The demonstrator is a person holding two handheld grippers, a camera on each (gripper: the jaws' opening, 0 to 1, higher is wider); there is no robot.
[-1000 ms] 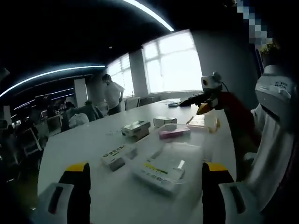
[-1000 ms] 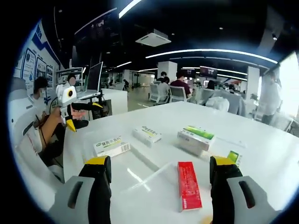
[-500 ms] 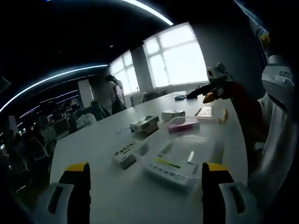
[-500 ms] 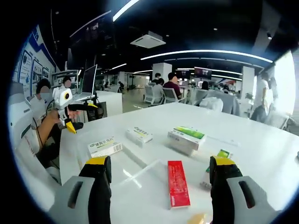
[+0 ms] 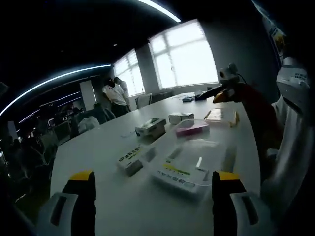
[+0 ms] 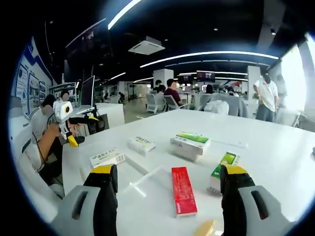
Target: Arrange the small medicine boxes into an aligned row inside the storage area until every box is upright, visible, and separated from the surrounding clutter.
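Right hand-held gripper [image 6: 168,184] is held apart, empty, above the table [image 6: 275,147]; left hand-held gripper [image 5: 153,189] likewise apart, nothing clamped. Only the views have been panned slightly over the last second; no box has been moved. Red box [image 6: 182,190] lies flat between the right jaws, green box [image 6: 222,164] just right, clear tray [image 5: 197,160] ahead of the left. Arranging judged not begun.

Table [image 6: 275,147] white. Red box [image 6: 183,191] with pale print; green-topped white box [image 6: 191,140]; green/yellow box [image 6: 222,164]; two white boxes with yellow-green stripe [image 6: 107,157] [image 6: 141,144]. Left gripper view: pink box [image 5: 192,129], clear tray [image 5: 197,157], white box with yellow band [image 5: 178,176]. Gripper jaw tips yellow over black.
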